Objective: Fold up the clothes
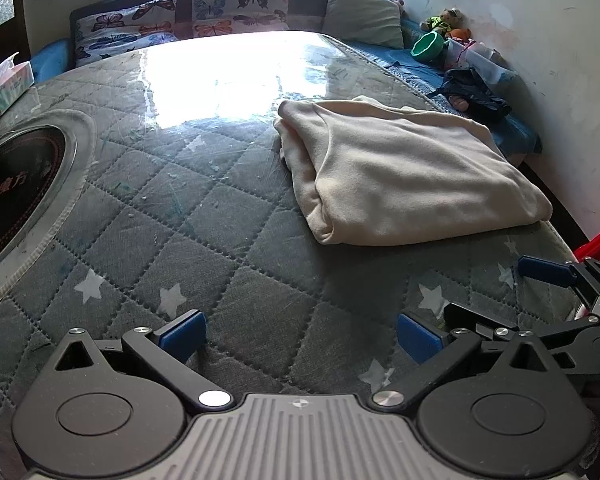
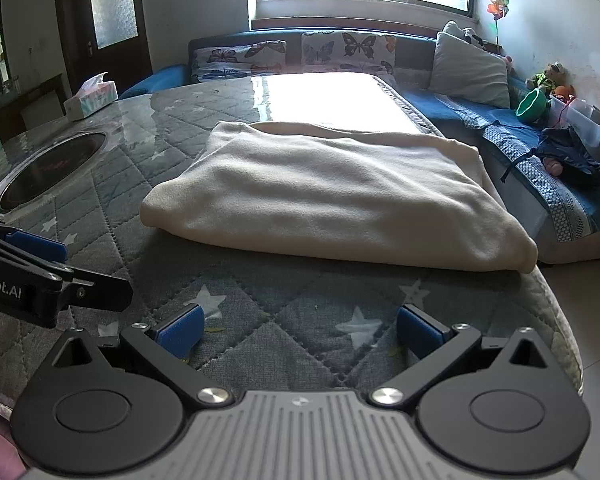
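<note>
**Folded cream garment lying on a quilted worktop, both grippers empty**

A soft, fleecy cream garment [image 2: 332,196], folded into a thick rectangular pad, is lying on the right part of a worktop [image 1: 228,248]. The worktop is wearing a grey quilted cloth with diamond stitching and white stars under a glossy clear sheet that is catching window glare. A round black glass plate [image 1: 16,184] is sitting flush in the worktop at the left. The left gripper [image 1: 300,336] and right gripper [image 2: 300,330] are hovering near the garment's close edge, their blue-padded jaws spread apart and holding nothing. A tissue box [image 2: 92,98] is showing a tissue poking out. A green bowl [image 2: 532,106] is tilting on the blue sofa [image 2: 556,184] beyond.
</note>
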Available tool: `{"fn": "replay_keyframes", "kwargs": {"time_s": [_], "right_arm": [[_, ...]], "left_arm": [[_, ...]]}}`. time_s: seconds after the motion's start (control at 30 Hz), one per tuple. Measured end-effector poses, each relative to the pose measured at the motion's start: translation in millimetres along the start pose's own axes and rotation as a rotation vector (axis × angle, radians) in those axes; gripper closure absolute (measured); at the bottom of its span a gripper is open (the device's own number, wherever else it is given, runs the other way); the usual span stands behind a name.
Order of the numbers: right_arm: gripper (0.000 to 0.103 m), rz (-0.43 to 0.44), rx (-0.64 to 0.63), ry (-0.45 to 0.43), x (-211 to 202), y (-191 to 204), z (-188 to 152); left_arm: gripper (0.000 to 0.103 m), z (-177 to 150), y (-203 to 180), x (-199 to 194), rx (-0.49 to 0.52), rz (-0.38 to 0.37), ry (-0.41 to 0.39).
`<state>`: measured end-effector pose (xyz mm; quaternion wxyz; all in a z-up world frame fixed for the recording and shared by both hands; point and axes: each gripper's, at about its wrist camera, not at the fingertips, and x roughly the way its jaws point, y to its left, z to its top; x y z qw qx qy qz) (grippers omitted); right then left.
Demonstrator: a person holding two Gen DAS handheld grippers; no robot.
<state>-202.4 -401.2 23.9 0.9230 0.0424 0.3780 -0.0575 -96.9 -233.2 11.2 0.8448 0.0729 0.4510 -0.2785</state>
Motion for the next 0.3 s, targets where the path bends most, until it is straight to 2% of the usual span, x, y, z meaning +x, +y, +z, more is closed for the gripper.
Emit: {"fn": "replay_keyframes", "kwargs": {"time_s": [0.3], "right_arm": [[0.000,0.000,0.000,-0.002,0.6,-0.4,-0.5]], "left_arm": [[0.000,-0.3,-1.6,0.9,0.005,0.009,0.001]]}}
